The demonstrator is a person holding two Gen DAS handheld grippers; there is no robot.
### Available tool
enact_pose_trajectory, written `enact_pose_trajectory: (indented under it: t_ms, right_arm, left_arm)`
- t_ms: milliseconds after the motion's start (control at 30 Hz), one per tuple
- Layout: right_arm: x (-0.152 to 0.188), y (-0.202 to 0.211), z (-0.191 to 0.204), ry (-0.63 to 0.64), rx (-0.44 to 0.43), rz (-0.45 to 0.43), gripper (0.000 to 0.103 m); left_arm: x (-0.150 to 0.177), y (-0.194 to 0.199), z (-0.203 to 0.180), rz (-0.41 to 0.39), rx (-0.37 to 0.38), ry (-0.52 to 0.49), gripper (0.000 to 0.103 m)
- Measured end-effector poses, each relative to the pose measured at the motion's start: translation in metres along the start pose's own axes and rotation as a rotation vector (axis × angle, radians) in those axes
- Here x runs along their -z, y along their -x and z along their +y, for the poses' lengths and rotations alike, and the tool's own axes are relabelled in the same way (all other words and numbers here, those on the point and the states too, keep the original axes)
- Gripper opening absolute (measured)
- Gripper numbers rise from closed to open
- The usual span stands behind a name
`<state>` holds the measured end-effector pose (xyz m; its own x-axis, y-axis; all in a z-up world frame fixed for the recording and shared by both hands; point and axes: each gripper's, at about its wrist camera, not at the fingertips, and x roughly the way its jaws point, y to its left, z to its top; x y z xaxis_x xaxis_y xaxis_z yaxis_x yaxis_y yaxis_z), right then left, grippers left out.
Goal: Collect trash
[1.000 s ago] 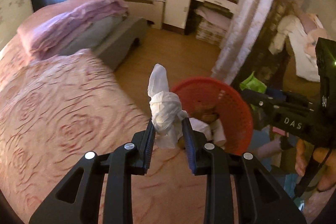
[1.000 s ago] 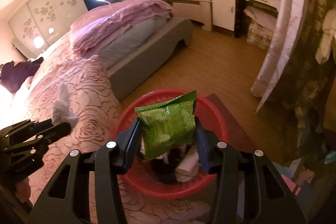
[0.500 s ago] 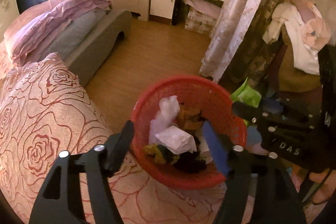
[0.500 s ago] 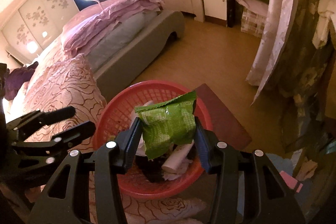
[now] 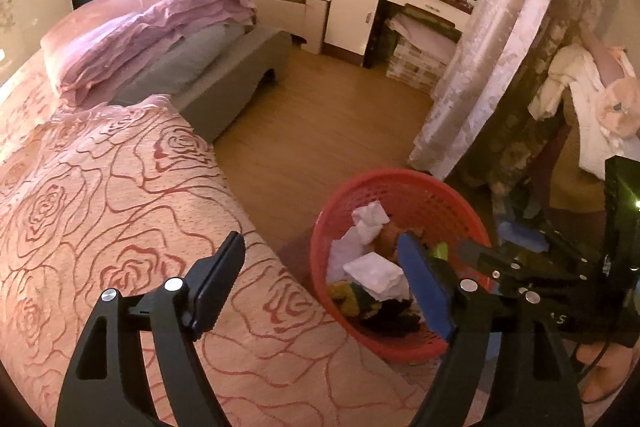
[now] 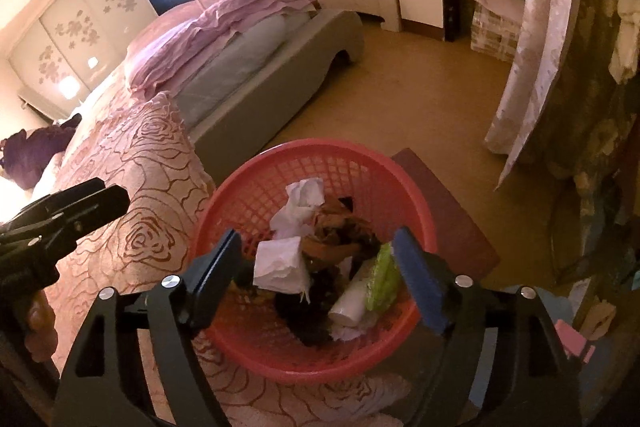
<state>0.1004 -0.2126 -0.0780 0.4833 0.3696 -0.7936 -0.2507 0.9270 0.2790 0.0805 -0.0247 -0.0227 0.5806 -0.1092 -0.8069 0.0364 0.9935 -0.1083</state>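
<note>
The left gripper (image 5: 320, 281) has just been opening; its jaws stand wide with nothing between them, over the edge of the rose-patterned bedspread (image 5: 100, 195). Beside the bed, the red mesh basket (image 5: 440, 195) holds crumpled white tissues (image 5: 376, 273) and dark scraps.

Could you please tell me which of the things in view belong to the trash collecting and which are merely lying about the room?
Belong to the job:
red basket
white tissue
green wrapper
left gripper, open and empty
right gripper, open and empty

Just lying about:
rose bedspread
pink quilt
curtain
</note>
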Motion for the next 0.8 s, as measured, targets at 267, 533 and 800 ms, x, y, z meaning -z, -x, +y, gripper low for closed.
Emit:
enact_pose_trajectory:
  t_ms: [267,533,800]
  right_arm:
    - [0.015,0.014,0.008,0.044,0.032,-0.035,0.087]
    - [0.027,0.029,0.020,0.071,0.023,-0.052,0.090]
    - [0.033,0.042,0.033,0.081,0.010,-0.070,0.090]
  left_arm:
    - [0.008,0.014,-0.003,-0.032,-0.070,-0.020,0.082]
    - [0.017,0.031,0.002,-0.051,-0.094,-0.010,0.084]
    - [0.031,0.051,0.011,-0.079,-0.107,0.030,0.084]
